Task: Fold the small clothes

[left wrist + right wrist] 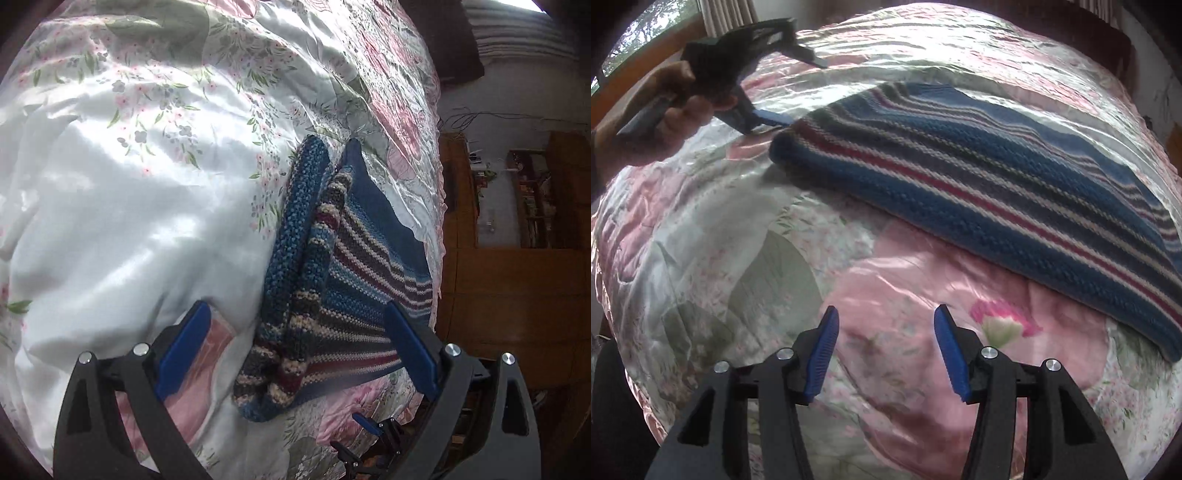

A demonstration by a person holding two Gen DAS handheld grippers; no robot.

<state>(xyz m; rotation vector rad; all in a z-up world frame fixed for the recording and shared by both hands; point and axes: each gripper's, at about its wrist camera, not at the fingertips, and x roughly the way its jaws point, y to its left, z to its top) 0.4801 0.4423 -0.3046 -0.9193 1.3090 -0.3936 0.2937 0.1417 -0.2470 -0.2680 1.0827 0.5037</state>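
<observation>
A thick, bumpy knitted sweater (pixel 979 177) with blue, dark red, cream and grey stripes lies folded on a shiny, crinkly bed cover (pixel 731 258) that has pink flowers and green leaves on it. The left gripper (pixel 295 354) has its blue ridged pads spread wide with the rolled, lumpy edge of the sweater between them, not squeezed. The right gripper (pixel 884 354) is spread open too, holding nothing, over the pink part of the cover just beside the sweater.

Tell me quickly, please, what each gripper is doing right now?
Left gripper: open, jaws wide either side of the sweater, not gripping it.
Right gripper: open, empty, over the bedspread.
</observation>
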